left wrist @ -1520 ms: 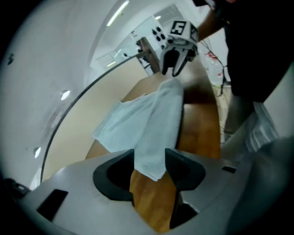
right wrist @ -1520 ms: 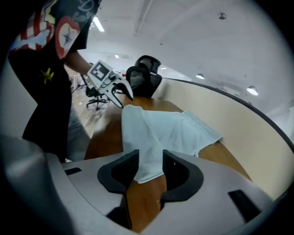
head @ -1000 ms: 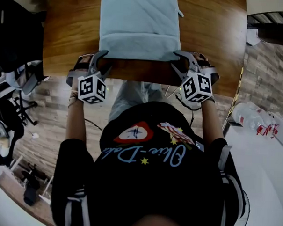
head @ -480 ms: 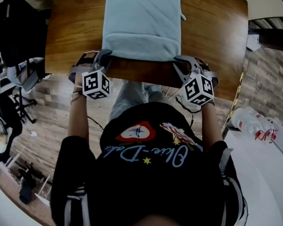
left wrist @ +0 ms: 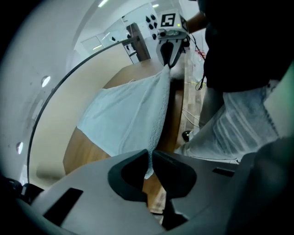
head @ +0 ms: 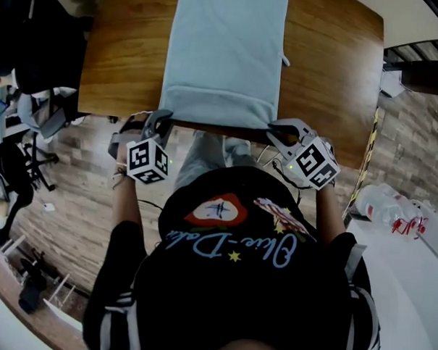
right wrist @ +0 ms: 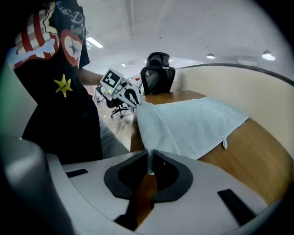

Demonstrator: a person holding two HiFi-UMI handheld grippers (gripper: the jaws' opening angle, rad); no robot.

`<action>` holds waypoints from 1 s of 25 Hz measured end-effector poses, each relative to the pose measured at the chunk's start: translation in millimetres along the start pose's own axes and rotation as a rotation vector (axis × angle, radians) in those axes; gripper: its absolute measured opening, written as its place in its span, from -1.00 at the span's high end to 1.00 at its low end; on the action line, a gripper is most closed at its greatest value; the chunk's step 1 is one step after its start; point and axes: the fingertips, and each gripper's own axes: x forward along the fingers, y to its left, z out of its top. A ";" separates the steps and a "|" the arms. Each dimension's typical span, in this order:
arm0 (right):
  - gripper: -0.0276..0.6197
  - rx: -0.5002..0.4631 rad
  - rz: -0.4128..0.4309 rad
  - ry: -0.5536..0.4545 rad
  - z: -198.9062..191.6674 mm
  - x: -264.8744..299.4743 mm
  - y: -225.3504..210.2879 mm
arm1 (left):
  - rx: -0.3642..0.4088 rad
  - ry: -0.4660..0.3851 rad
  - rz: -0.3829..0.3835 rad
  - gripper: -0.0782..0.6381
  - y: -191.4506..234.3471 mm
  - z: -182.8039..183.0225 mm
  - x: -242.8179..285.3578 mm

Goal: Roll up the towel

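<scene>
**Both tongs grip the near corners of the towel, ready to begin the roll.**

The left tongs (head: pixel 160 120) are closing on the near left corner of the pale blue towel (head: pixel 226 55), and the cloth is already squeezed between their narrow jaws. I judge that a corner is taken so that the near edge can be lifted evenly. The towel lies flat along the middle of the wooden bench (head: pixel 328 74), with its length going away from the person. Its near edge is at the near edge of the bench, stretched between the two tongs. The right tongs (head: pixel 277 131) are closing too, on the near right corner, with cloth pressed between them. One grip at each corner probably keeps the edge straight, so that the roll toward the far side does not go crooked.
</scene>
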 end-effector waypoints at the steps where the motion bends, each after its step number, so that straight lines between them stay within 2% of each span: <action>1: 0.83 0.031 0.015 -0.018 0.7 -1.7 1.4 | -0.024 -0.007 -0.015 0.70 -1.6 -0.3 -2.2; 4: 0.83 0.119 0.036 -0.074 3.0 -5.9 -3.3 | -0.095 -0.018 -0.050 0.70 1.2 -0.3 -4.5; 7: 0.83 0.144 0.019 -0.085 6.7 -9.1 -15.5 | -0.137 -0.018 -0.084 0.70 10.8 3.5 -0.6; 12: 0.83 0.144 -0.014 -0.080 18.3 -5.5 -32.0 | -0.117 0.010 -0.116 0.70 33.4 2.4 5.2; 18: 0.83 0.176 -0.092 -0.073 23.8 -11.0 -57.8 | -0.111 -0.012 -0.134 0.70 51.2 7.9 9.4; 25: 0.83 0.175 -0.202 -0.028 31.7 -1.7 -87.1 | -0.062 -0.022 -0.087 0.70 82.7 11.9 26.4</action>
